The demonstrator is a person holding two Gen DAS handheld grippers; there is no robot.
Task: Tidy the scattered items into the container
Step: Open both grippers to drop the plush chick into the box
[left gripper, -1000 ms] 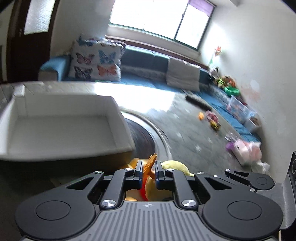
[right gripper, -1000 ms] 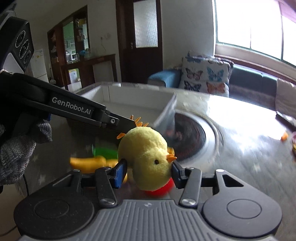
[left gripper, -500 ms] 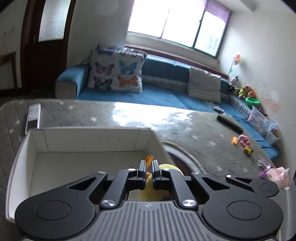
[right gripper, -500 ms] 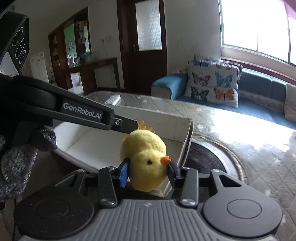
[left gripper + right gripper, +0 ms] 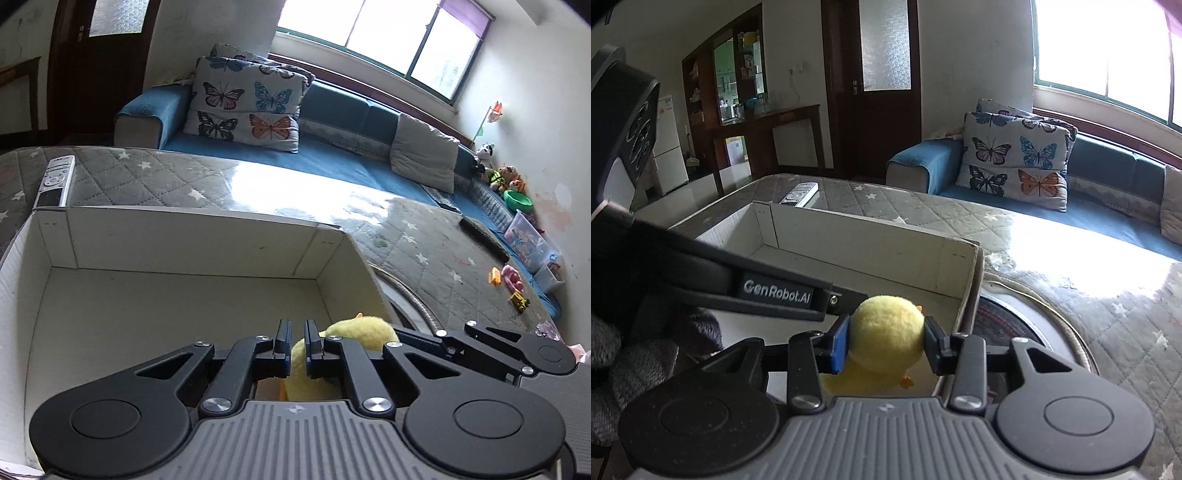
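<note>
- Chick [image 5: 886, 332]: yellow plush, rounded and fuzzy, with a small orange beak tip at its upper right and an orange foot low on the right.
- Right gripper [image 5: 886, 341]: clamped on the chick, one blue-faced finger on each flank; the toy sits above the near right corner of the box [image 5: 871, 254].
- Left gripper [image 5: 297, 343]: fingers nearly together with a narrow gap; whether they pinch anything cannot be told (the chick [image 5: 354, 332] shows just beyond and right of them).
- Box: white cardboard, open top, interior bare where visible.
- Surface: grey quilted cover [image 5: 1089, 295] with white stars; a remote [image 5: 55, 181] lies beyond the box's far left corner.
- Room: blue sofa [image 5: 332, 162] with butterfly cushions [image 5: 247, 107], bright window, dark wooden door.
</note>
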